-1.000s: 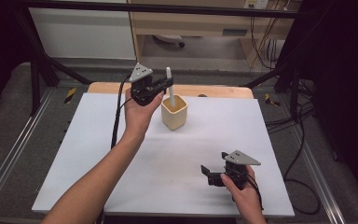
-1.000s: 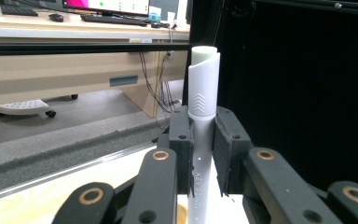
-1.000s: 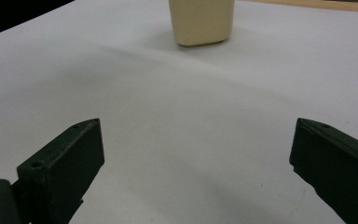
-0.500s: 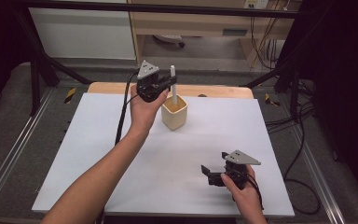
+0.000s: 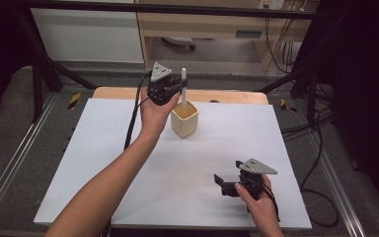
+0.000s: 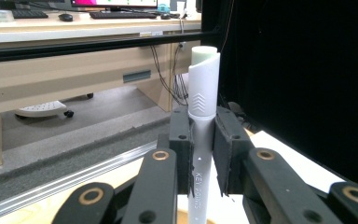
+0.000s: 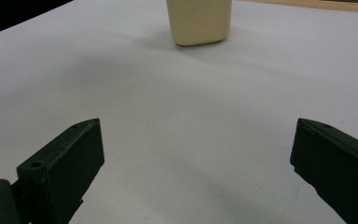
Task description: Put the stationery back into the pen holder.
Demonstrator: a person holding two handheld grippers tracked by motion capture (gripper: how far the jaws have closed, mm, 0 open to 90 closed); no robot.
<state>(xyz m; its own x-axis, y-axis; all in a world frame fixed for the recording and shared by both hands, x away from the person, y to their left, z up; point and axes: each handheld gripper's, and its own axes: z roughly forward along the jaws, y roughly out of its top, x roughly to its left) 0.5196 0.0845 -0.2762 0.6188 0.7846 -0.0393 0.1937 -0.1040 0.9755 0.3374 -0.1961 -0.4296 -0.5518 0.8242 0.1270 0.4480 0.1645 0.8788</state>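
The white pen (image 5: 183,89) stands upright with its lower end inside the cream cup (image 5: 184,119), which sits on the white bench (image 5: 103,163) toward the far edge. The left hand-held gripper (image 5: 172,92) is clenched on the pen's barrel; in the left gripper view the two black pads press the barrel (image 6: 204,140) from either side just below the cap, with the cap rising clear above them. The right hand-held gripper (image 5: 225,184) rests near the person's edge of the bench, well apart from the cup, its jaws spread wide with nothing between them.

The work looks like placing the pen in the cup, and it seems nearly done; how deep the tip sits cannot be told, since the cup's wall hides it.

The main risk is the cup itself. It looks light and nothing steadies it, so any sideways drag on the pen while the grip is on could tip or slide it. Letting go while the pen is off the bottom would drop it, and it could rattle against the rim and lean hard to one side. The pads grip high on a slim, smooth barrel, so a loose squeeze may let it swing.
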